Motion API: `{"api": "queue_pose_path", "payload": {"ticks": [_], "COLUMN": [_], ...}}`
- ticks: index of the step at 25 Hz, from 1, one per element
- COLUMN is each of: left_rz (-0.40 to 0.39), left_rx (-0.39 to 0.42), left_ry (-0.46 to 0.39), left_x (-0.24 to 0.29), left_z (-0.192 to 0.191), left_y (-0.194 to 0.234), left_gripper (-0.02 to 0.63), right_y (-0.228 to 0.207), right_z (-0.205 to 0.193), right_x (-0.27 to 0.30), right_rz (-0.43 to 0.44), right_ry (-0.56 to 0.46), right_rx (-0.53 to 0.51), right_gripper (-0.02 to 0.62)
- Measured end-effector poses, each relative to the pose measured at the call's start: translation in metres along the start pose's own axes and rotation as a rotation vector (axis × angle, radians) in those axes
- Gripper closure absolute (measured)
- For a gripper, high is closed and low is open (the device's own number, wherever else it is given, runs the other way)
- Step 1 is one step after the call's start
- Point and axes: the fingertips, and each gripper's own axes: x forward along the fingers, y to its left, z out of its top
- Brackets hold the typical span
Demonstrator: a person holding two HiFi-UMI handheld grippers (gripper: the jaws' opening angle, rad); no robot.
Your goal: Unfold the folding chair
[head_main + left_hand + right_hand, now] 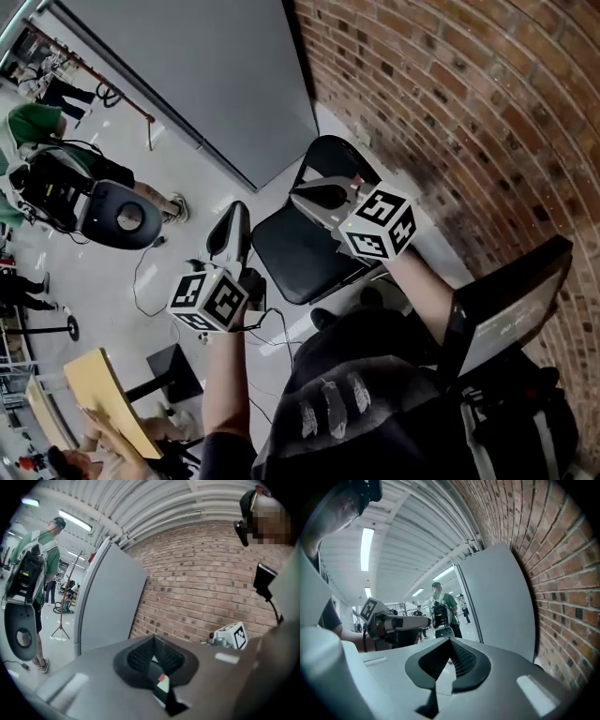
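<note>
A brick wall (450, 112) is running along the right side of the head view, and a large grey panel (206, 75) is standing against it, rising from a pale floor (103, 281). The black folding chair (295, 248) is standing on that floor just beside the wall, near the foot of the panel, with its seat down and its curved back up. A person in green (40, 559) carrying a black backpack is standing well apart from the chair, out in the open room. The left gripper (234, 220) is being held up in front of the chair with its jaws pressed together and nothing between them. The right gripper (314, 192) is being held beside it, nearer the wall, and its jaws are also meeting on nothing.
</note>
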Motion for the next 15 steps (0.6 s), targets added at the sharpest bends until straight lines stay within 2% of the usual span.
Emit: {"api": "queue_pose_path", "payload": {"ticks": [3,5,15], "left_rz": [-0.063,-0.064,0.074], "left_rx": [-0.025,-0.023,-0.090], "left_ry": [0.018,0.043,0.131], "left_x": [-0.001,-0.001,-0.017], "left_z": [-0.004,-0.011,-0.057], "left_y": [-0.038,-0.054,-0.066], "left_gripper": [0.606,0.606,0.605], "right_y": [0.004,0.005,0.000], "right_z": [0.008,0.002,-0.039], "right_x": [-0.010,-0.015,-0.032], "right_rz": [0.051,0.072,0.160], "right_ry": [-0.004,0.013,0.059], "right_rx": [-0.016,-0.012,0.069], "right_gripper": [0.594,0.594,0.594]}}
